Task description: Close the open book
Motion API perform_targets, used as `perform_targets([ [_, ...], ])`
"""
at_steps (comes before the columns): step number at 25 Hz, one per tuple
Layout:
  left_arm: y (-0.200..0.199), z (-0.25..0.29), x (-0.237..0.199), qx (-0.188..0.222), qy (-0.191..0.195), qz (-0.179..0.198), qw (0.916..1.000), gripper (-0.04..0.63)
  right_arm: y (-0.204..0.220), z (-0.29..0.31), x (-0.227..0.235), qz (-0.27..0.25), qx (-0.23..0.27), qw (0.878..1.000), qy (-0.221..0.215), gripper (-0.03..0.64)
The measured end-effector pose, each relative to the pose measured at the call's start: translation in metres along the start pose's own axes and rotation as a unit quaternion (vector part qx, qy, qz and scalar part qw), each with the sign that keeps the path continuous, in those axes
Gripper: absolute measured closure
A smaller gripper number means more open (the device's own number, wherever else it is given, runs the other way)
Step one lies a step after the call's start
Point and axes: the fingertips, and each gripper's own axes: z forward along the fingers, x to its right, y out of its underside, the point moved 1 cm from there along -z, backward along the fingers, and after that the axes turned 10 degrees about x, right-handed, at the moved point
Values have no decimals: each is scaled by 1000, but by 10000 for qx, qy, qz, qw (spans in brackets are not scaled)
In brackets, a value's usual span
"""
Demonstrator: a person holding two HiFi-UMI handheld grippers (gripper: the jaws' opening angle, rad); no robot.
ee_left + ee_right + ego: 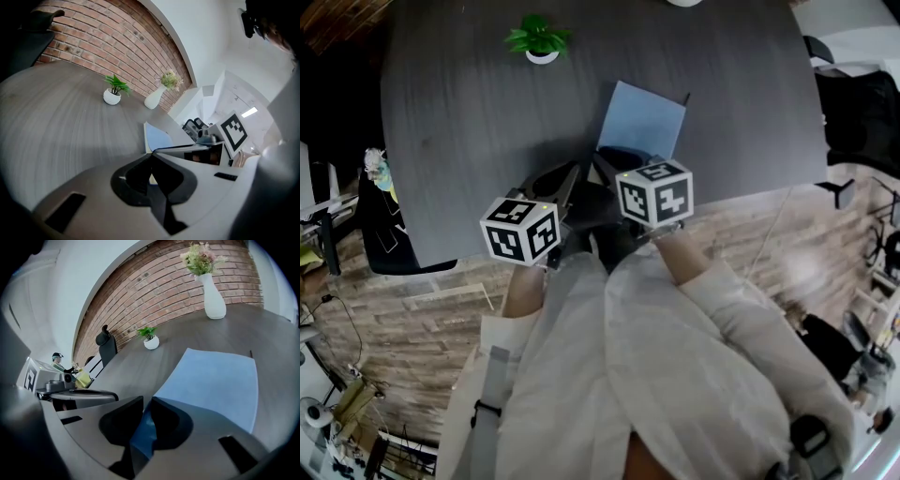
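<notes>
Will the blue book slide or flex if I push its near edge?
The blue book lies flat and looks thin, so it probably slides, not tips. The table looks smooth: likely little drag. Lifted by one edge, it may bend.

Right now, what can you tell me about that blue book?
The book is thin with a plain light-blue cover and pale page edges. It lies closed and flat on the dark table. Its near corner shows between the right hand-held gripper's slightly parted jaws; whether they touch it is unclear.

head view looks steeply down over the blue book [642,117]; both gripper views, seemingly just beside it, face across it.
</notes>
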Motion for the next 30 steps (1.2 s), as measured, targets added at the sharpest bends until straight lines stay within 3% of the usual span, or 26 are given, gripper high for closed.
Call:
perform_targets([
  [9,0,-1,-3,27,-85,-45,10000,591,4,7,0,-289,-298,9987,286,556],
  [22,0,-1,-5,-37,-19,-8,10000,591,6,8,-9,-359,-248,9990,83,522],
  [30,-3,-1,1,-69,109,92,9999,591,-3,1,-10,93,34,9998,-151,509],
])
